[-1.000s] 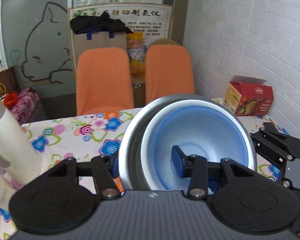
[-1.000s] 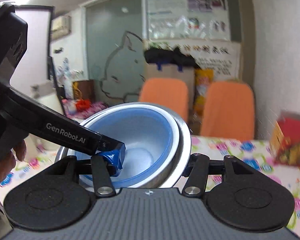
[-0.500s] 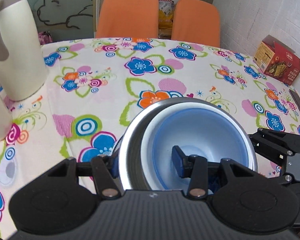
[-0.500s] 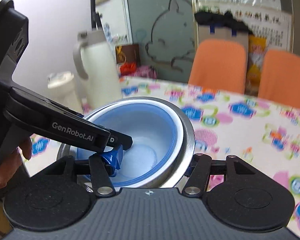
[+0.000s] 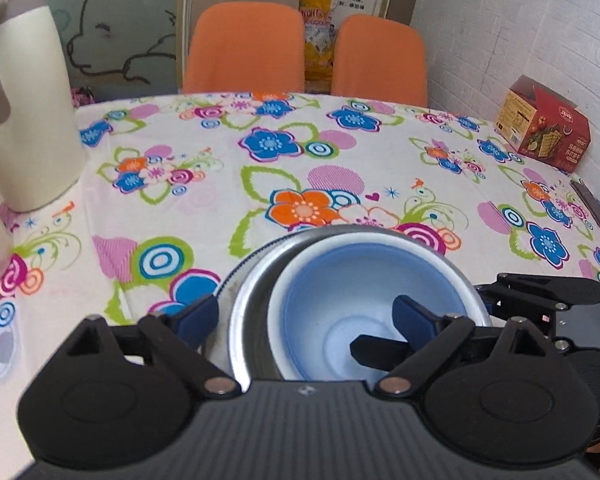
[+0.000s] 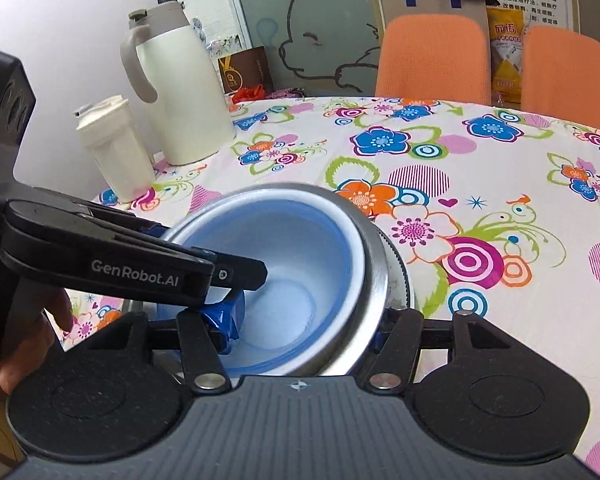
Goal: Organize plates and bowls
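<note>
Floral tablecloth [image 5: 260, 168]: nested bowls [image 5: 364, 304] set down; left gripper [image 5: 304, 320] just spread, right gripper [image 6: 304, 320] pinching rim; release next.

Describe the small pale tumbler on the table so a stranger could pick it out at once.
Start at the table with the flowered cloth and go to the side away from the white brick wall, where the tall cream jug stands. The tumbler stands just beside it, nearer the camera. Unlike the jug, it is shorter, has no side handle, and carries a flip lid.
</note>
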The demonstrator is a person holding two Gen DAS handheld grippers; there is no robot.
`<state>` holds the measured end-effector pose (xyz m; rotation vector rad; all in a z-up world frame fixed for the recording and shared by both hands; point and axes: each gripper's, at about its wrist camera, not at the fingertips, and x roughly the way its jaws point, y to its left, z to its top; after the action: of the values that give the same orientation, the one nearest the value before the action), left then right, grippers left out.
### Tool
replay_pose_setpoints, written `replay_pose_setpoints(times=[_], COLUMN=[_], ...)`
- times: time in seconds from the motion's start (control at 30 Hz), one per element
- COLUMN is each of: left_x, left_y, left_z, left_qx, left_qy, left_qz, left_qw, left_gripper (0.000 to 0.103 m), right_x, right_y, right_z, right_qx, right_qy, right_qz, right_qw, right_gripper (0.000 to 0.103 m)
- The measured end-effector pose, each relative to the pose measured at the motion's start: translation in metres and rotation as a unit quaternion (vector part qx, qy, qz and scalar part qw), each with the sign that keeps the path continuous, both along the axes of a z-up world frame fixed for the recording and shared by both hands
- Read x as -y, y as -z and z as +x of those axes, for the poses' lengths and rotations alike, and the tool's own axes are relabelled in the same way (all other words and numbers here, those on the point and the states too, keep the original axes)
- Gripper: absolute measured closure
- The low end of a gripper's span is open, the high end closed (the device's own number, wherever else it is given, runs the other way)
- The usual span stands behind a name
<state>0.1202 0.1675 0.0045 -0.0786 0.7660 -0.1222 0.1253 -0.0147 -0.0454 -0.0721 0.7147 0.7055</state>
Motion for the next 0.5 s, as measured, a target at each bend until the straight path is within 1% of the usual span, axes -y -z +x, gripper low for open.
replay_pose_setpoints(times=[0.07, 0.13, 0.27, 0.37, 0.43, 0.5], left_x=[-0.001, -0.004, -0.012, -0.016, -0.017, -0.016], left_y=[-0.006, -0.011, -0.021, -0.026, -0.028, -0.029], left_z=[-0.005, -0.008, -0.008, -0.006, -0.004, -0.005], left_qx=[0.022, 0.035, 0.05, 0.054, 0.054, 0.053], left_qy=[-0.011, -0.021, -0.042, -0.056, -0.061, -0.065], left_qz=[0.014, 0.012, -0.008, -0.034, -0.043, -0.04], left_qw=[0.9996, 0.9991, 0.9979, 0.9964, 0.9958, 0.9956], left_gripper=[0.005, 0.005, 0.004, 0.004, 0.004, 0.004], right_x=[0.0, 0.001, 0.009, 0.019, 0.019, 0.015], right_y=[0.0, -0.001, -0.005, -0.01, -0.009, -0.008], right_z=[0.0, 0.0, 0.001, 0.001, 0.003, 0.005], right_qx=[-0.001, -0.008, -0.018, -0.021, -0.03, -0.035], right_qy=[0.002, 0.009, 0.031, 0.054, 0.05, 0.043], right_qz=[0.003, 0.012, 0.03, 0.05, 0.052, 0.044], right_qw=[1.0, 1.0, 0.999, 0.997, 0.997, 0.997], right_gripper=[0.057, 0.057, 0.056, 0.054, 0.053, 0.052])
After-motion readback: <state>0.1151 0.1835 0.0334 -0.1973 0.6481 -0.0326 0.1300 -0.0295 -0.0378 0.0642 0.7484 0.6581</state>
